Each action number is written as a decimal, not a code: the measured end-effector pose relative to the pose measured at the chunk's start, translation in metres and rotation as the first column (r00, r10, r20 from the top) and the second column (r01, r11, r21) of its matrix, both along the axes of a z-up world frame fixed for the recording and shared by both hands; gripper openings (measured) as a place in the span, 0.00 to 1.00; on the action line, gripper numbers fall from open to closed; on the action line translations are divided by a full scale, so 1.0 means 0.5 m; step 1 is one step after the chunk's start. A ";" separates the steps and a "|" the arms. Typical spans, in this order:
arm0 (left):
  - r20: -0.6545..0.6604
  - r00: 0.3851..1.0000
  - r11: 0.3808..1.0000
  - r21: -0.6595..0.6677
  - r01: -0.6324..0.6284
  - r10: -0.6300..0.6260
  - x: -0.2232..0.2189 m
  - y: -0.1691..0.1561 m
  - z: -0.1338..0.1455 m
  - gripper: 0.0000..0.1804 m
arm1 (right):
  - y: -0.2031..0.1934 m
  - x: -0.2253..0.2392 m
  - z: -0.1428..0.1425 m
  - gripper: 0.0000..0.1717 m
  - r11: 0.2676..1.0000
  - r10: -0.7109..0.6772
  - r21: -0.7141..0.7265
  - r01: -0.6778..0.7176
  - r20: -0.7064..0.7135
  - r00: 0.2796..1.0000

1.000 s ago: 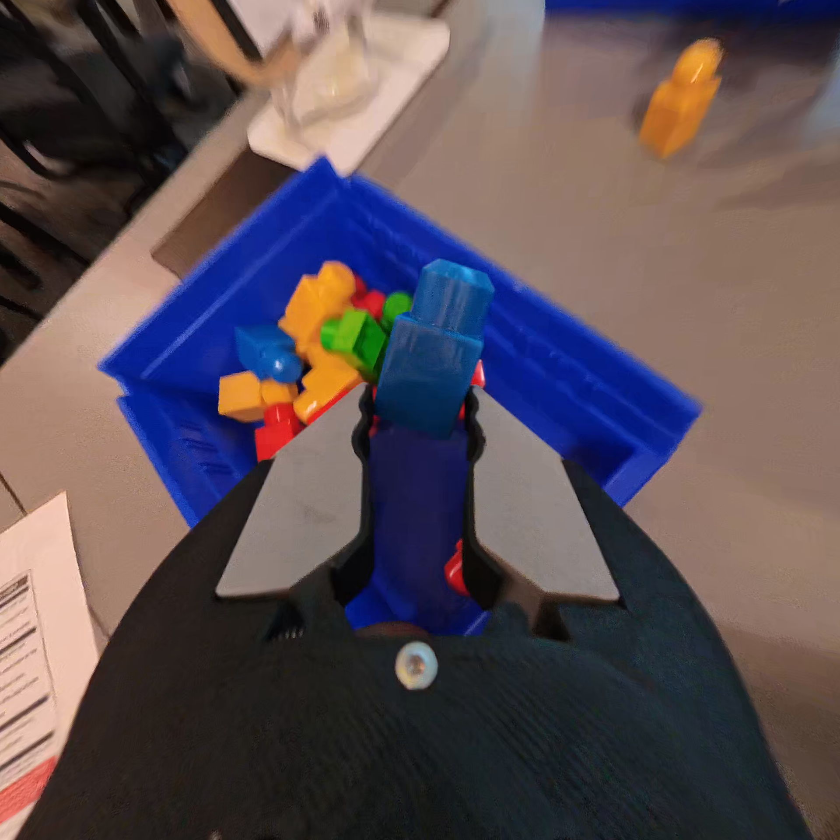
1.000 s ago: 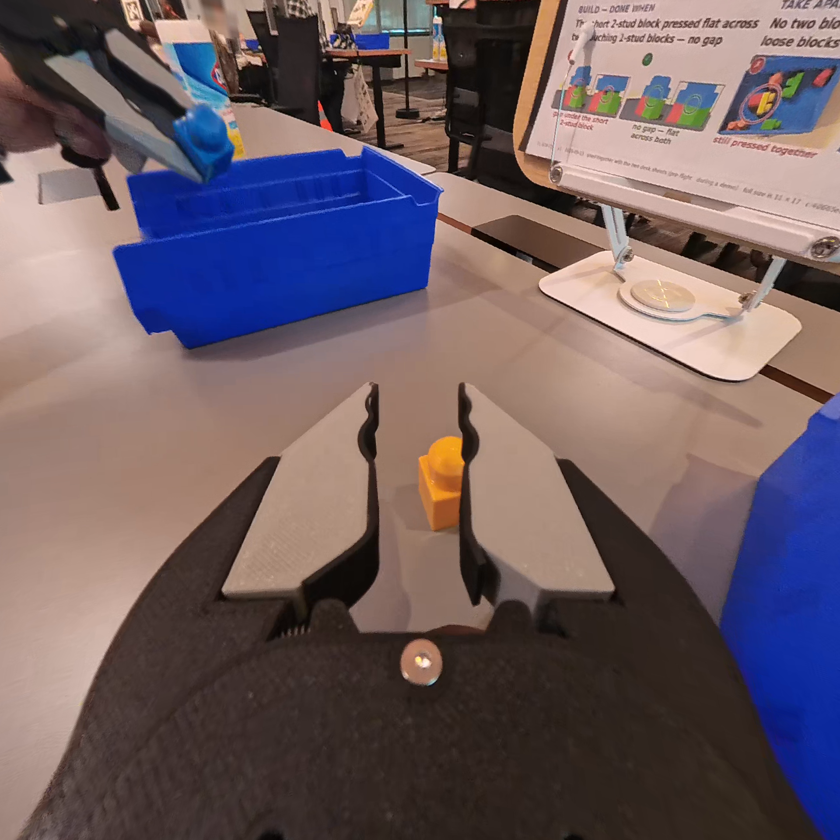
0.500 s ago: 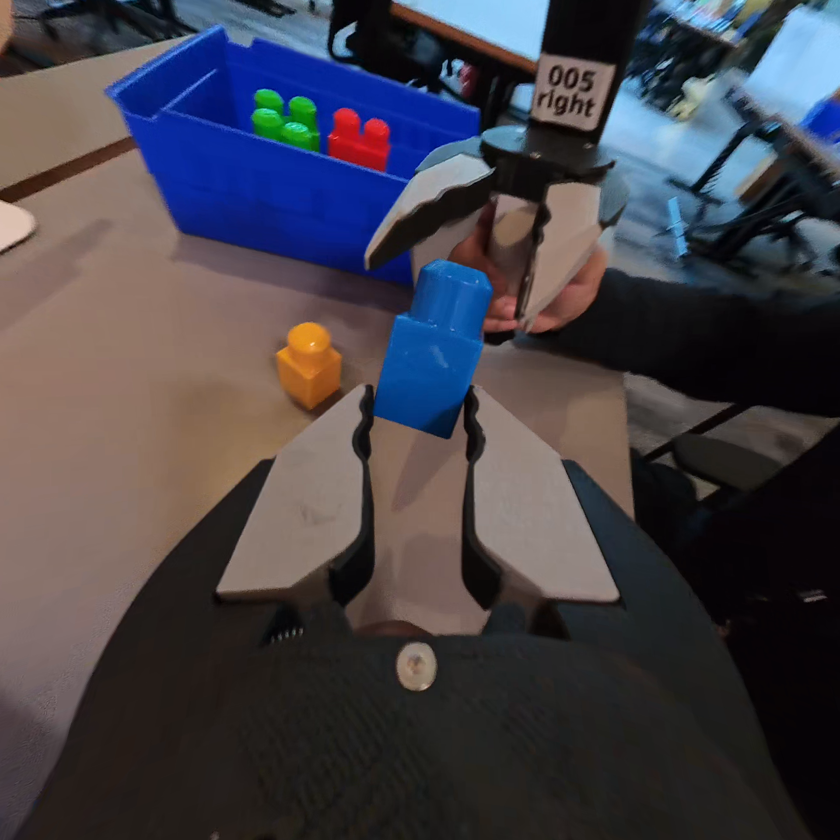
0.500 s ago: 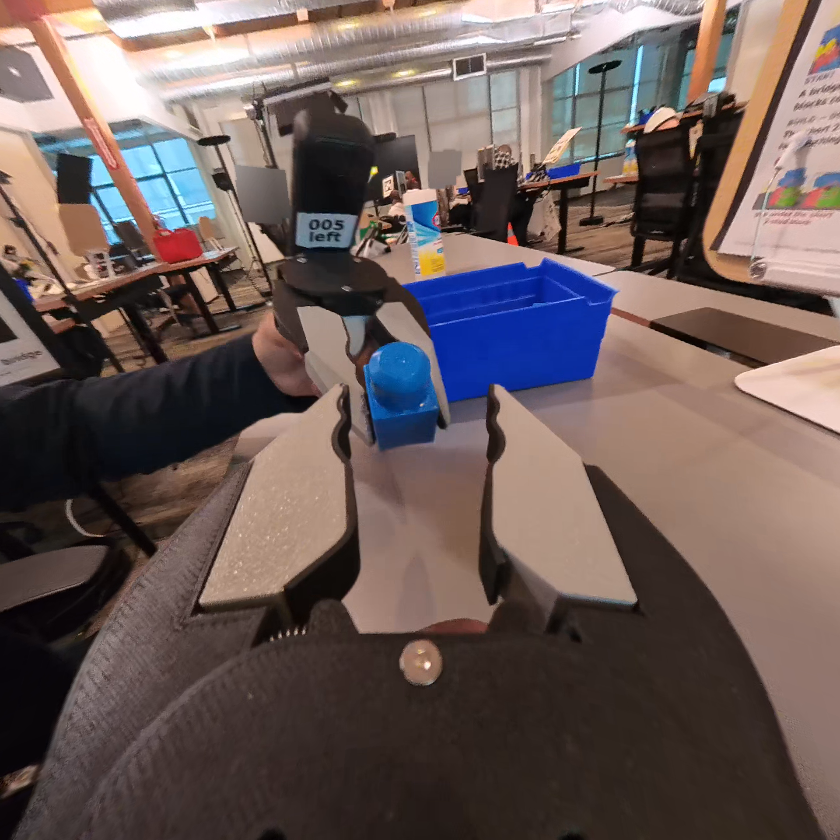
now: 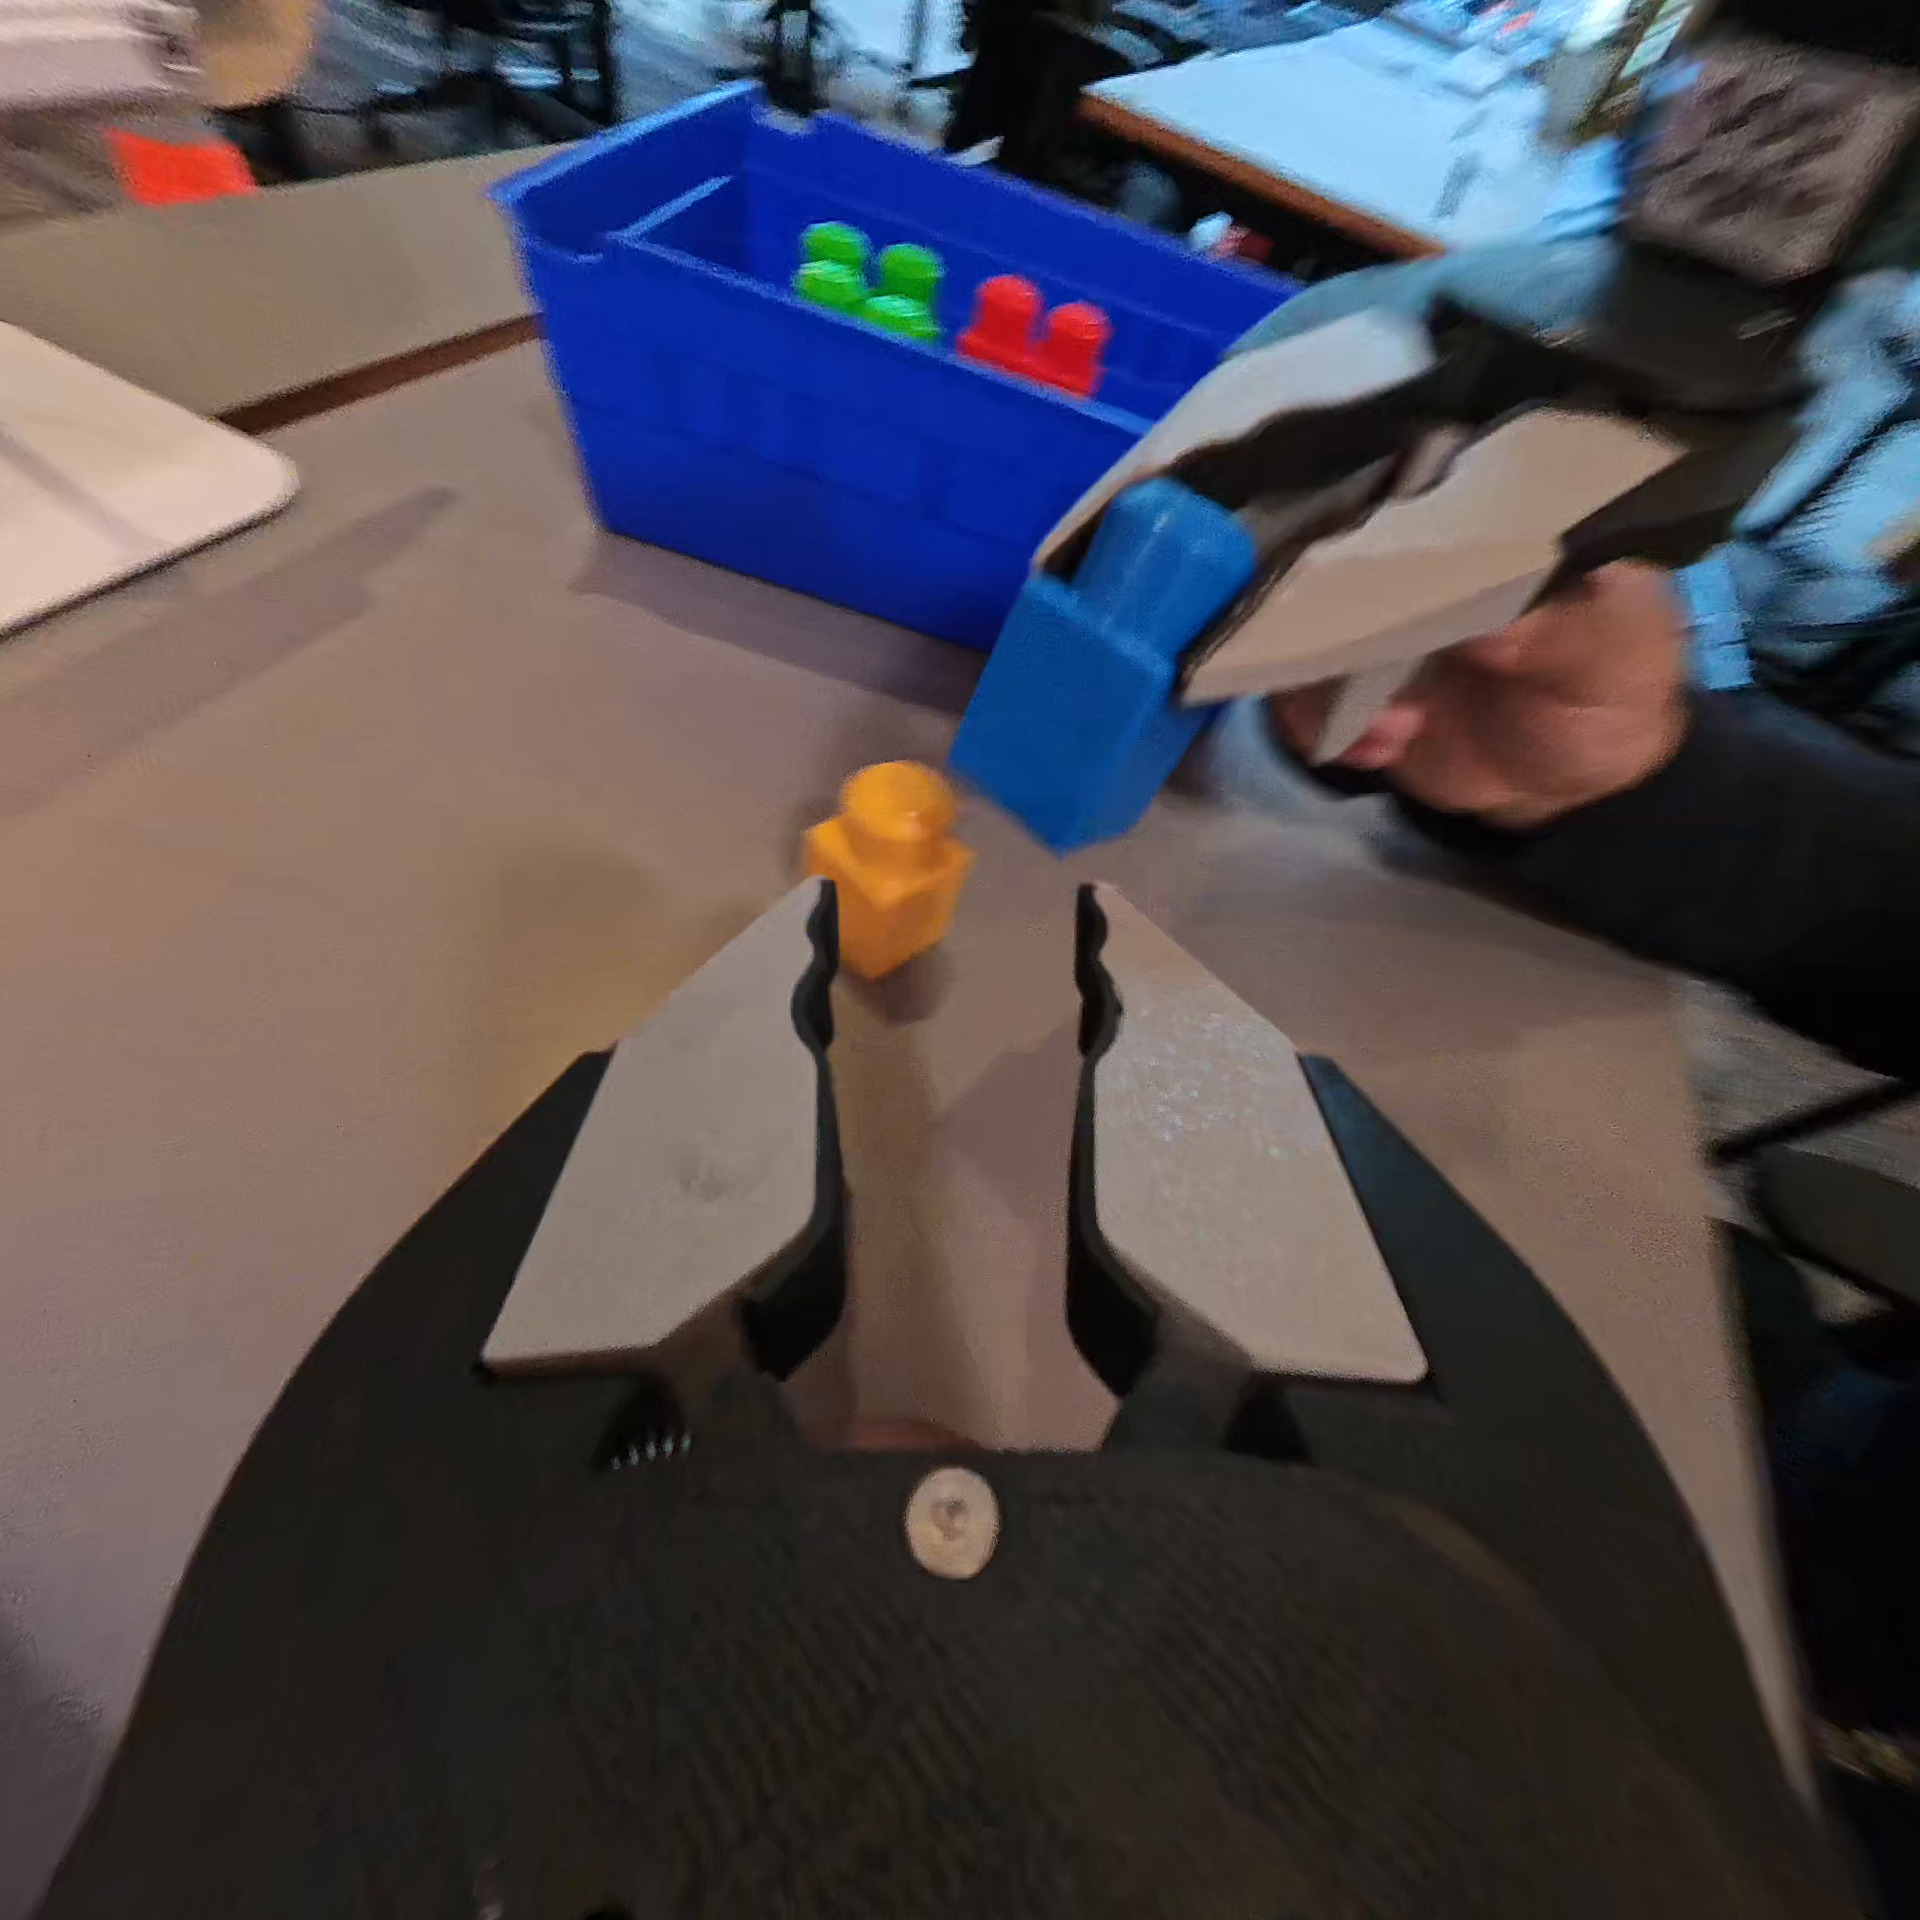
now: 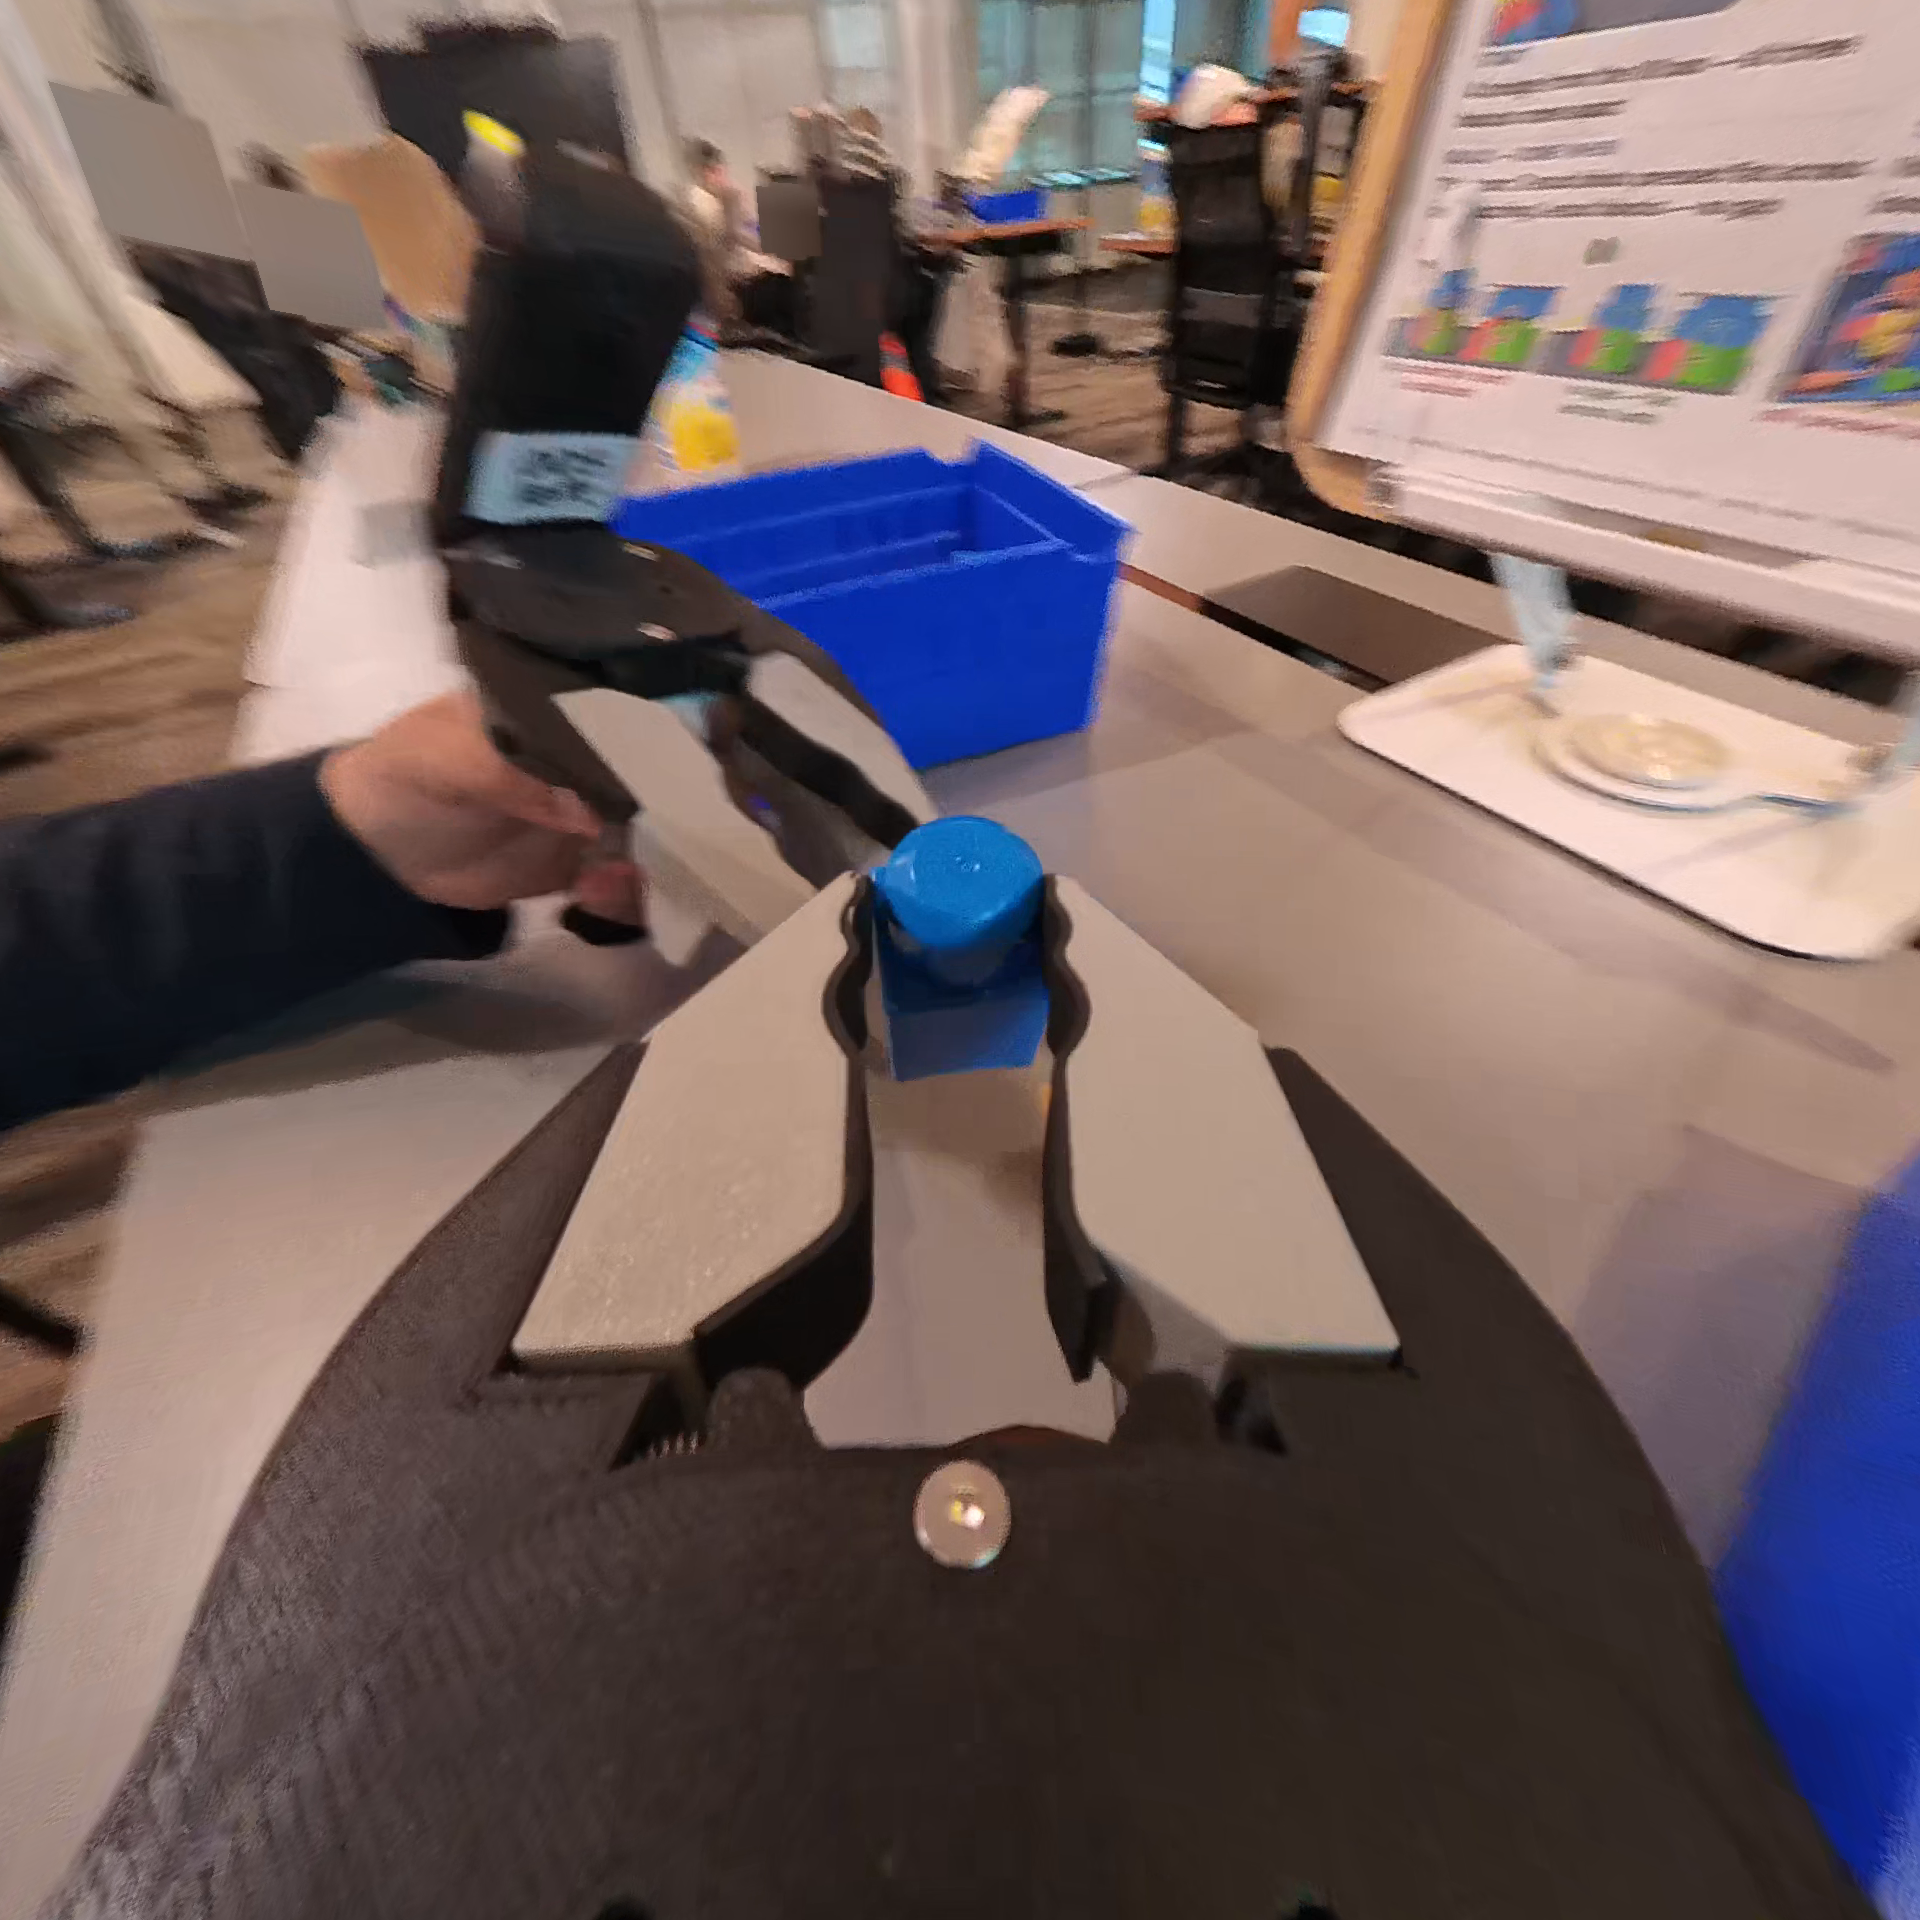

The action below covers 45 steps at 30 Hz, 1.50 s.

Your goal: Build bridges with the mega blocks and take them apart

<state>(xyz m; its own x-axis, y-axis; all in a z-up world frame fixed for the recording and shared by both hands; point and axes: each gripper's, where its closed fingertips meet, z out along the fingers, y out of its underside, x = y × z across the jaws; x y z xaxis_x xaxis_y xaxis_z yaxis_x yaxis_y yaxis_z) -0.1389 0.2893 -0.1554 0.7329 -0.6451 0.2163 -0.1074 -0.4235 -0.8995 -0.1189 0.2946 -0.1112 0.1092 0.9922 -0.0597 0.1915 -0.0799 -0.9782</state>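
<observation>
My right gripper [image 6: 954,935] is shut on a blue one-stud block [image 6: 961,966], stud toward the camera. The left wrist view shows the same: that gripper [image 5: 1195,582] clamps the blue block [image 5: 1101,675] by its stud end, tilted, just above the table. My left gripper [image 5: 951,925] is open with nothing in it, low over the table. An orange one-stud block [image 5: 888,868] stands upright on the table just beyond my left fingertip, apart from the pads. The left gripper also shows in the right wrist view [image 6: 748,758], held by a hand.
A blue bin [image 5: 831,457] behind the orange block holds green [image 5: 868,281] and red [image 5: 1034,332] blocks. Another blue bin [image 6: 935,613] stands farther back. A white stand base [image 6: 1621,800] with an instruction sheet [image 6: 1662,239] is at the right. Grey table [image 5: 364,831]. The grippers' ends are close to 5 centimeters from one another.
The blue block passed from my left gripper to my right one. The left pads opened and let it go; the right pads closed on it. The left gripper dropped toward the orange block.
</observation>
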 end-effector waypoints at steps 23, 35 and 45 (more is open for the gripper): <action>-0.377 0.915 0.988 0.002 -0.152 0.141 -0.053 0.006 -0.120 0.26 | 0.082 0.019 -0.173 0.16 0.951 -0.310 0.149 0.272 0.461 0.831; -0.407 0.901 0.988 0.035 -0.148 0.149 -0.051 0.005 -0.116 0.26 | 0.095 0.000 -0.150 0.28 0.953 -0.301 0.074 0.293 0.336 0.893; -0.376 0.902 0.975 0.134 -0.175 0.213 -0.063 -0.021 -0.043 0.27 | 0.084 -0.002 -0.093 0.27 0.949 -0.303 0.153 0.275 0.210 0.929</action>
<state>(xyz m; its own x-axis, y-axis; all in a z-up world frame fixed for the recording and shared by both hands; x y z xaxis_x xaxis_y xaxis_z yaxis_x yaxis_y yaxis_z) -0.1706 0.2786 -0.1771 0.8592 -0.4847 -0.1636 -0.3782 -0.3865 -0.8412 -0.1198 0.3365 -0.1577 0.3890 0.9137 0.1174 0.3965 -0.0510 -0.9166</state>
